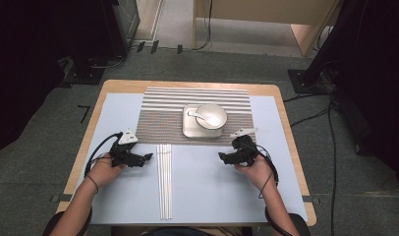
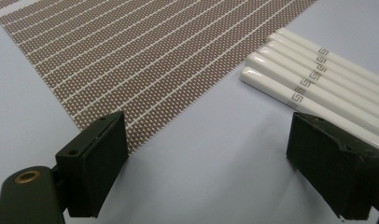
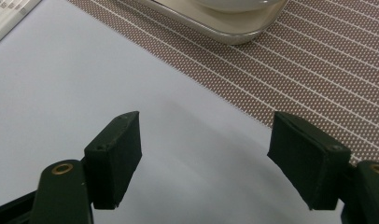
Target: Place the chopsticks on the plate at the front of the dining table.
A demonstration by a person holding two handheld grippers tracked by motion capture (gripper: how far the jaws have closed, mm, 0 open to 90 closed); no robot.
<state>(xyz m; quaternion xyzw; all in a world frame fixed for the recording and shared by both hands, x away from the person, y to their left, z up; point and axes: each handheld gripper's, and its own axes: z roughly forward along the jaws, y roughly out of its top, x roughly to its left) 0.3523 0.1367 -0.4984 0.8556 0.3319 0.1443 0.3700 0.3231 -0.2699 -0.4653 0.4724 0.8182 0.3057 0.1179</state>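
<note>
My left gripper [image 1: 147, 158] rests low over the pale blue table cover [image 1: 212, 187], held in a hand at the left. Its jaws stand open with nothing between them [image 2: 204, 158]. Several white chopsticks [image 1: 164, 182] lie side by side just to its right, and their ends [image 2: 318, 79] show past the right jaw. My right gripper [image 1: 221, 157] points left from the other hand, open and holding nothing [image 3: 206, 158]. A white bowl [image 1: 211, 116] with a spoon [image 1: 197, 115] in it sits on a square plate [image 1: 190, 129] on a brown striped placemat [image 1: 158, 118].
The placemat [image 2: 131, 60] lies just ahead of both grippers, and the plate's corner [image 3: 225, 23] is near the right one. The wooden table edge [image 1: 84, 147] frames the blue cover. Cables and stands crowd the floor at the back and right.
</note>
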